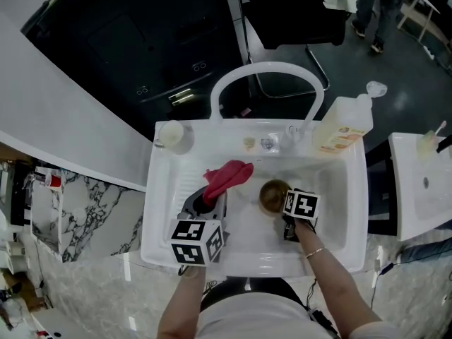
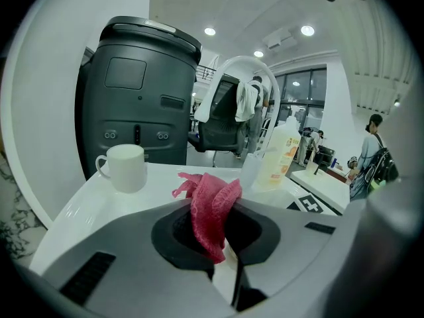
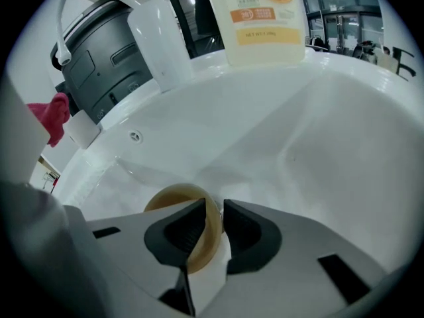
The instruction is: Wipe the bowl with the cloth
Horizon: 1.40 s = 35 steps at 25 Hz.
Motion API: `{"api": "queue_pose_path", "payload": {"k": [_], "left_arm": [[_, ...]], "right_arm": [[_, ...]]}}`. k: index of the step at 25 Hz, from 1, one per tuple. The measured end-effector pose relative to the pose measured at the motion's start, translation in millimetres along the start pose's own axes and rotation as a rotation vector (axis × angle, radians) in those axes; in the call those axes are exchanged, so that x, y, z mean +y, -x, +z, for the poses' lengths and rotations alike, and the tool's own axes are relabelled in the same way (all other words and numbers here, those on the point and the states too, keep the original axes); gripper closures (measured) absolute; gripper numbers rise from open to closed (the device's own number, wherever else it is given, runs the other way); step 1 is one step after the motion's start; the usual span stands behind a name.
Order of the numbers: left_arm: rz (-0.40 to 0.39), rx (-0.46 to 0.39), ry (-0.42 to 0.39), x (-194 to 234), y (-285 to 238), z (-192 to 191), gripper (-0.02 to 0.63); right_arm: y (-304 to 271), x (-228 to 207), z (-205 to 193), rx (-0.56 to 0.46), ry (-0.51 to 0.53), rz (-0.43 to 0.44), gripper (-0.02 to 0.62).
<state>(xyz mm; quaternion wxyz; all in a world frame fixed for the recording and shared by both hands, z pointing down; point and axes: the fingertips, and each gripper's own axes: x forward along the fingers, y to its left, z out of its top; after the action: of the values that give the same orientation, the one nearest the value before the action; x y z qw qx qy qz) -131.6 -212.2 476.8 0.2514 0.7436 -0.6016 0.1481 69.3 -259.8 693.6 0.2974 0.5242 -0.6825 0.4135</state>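
Note:
A small brown bowl [image 1: 273,194] sits in the white sink [image 1: 335,221]. In the right gripper view the bowl [image 3: 169,201] is upright, and its near rim stands between the jaws of my right gripper [image 3: 215,212]. The jaws are parted with a gap beside the rim, so the pads do not press it. Seen from the head view, that right gripper [image 1: 284,212] is at the bowl's right side. My left gripper [image 1: 209,199] is shut on a red cloth [image 1: 227,175], held left of the bowl. The cloth [image 2: 212,204] bunches up out of the left gripper [image 2: 224,234].
A white arched faucet [image 1: 265,69] rises behind the sink. An orange-labelled soap bottle [image 1: 342,126] stands at the back right, a white mug [image 1: 171,134] at the back left corner. A black bin [image 2: 139,91] is beyond the sink. People stand far off.

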Motion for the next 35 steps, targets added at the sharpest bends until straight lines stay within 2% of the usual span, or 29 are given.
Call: {"api": "queue_pose_path", "payload": {"k": [15,26,35], "left_arm": [[-0.065,-0.032,-0.038,-9.8,12.1,1.8,0.56],[-0.106,-0.063,-0.086,-9.5,37.5,2.0,0.56],[-0.124,-0.111,-0.103,0.7,73.0,7.5,0.56]], "right_arm": [[113.9,34.6,47.4,-0.322,0.063,0.052,0.532],[202.8,68.8,55.5,-0.512,0.084,0.097,0.534],[267.3,109.2,44.2,-0.649,0.107,0.134,0.548]]}}
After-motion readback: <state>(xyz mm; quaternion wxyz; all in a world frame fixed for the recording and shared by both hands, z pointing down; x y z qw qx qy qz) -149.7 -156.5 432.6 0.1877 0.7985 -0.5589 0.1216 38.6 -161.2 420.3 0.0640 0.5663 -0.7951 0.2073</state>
